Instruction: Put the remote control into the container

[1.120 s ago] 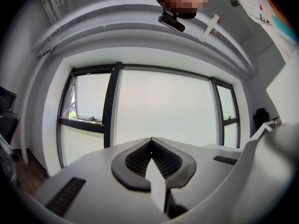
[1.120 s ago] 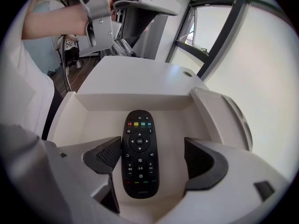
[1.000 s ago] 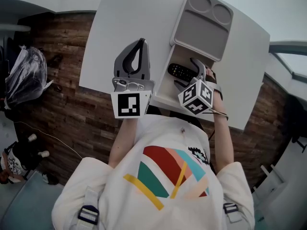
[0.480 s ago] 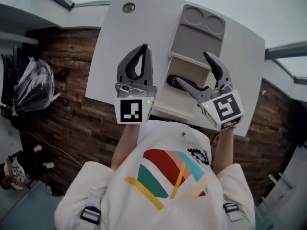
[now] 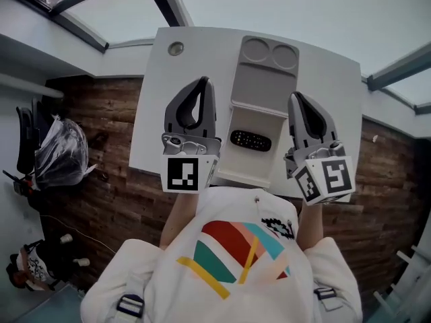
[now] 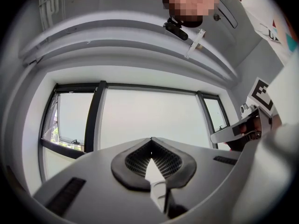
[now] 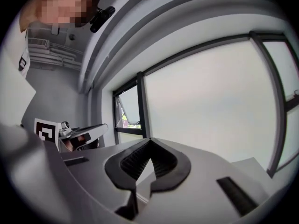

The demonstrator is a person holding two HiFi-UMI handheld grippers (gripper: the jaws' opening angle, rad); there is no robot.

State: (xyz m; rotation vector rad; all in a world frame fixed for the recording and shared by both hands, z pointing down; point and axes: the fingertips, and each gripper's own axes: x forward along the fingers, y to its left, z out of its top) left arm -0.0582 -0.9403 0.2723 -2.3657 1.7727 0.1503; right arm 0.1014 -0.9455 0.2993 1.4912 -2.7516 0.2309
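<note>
In the head view the black remote control (image 5: 250, 140) lies flat inside the white container (image 5: 250, 170), whose grey lid (image 5: 262, 79) stands flipped back behind it. My left gripper (image 5: 204, 83) hovers left of the container, jaws together and empty. On the container's right my right gripper (image 5: 295, 98) is raised clear of the remote; its jaws have just closed, with nothing between them. Both gripper views look out level at windows: the left gripper (image 6: 150, 141) and the right gripper (image 7: 149, 141) each show their tips meeting on nothing.
The container rests near the front edge of a white table (image 5: 161, 99) with a round grommet (image 5: 176, 48) at its far left. A wooden floor (image 5: 114, 126) lies below, with a black bag (image 5: 60, 155) at the left. Large windows (image 6: 149, 118) face both grippers.
The right gripper let go of the remote in the container, rose away to the right and shut. The left gripper rose a little and stayed shut.
</note>
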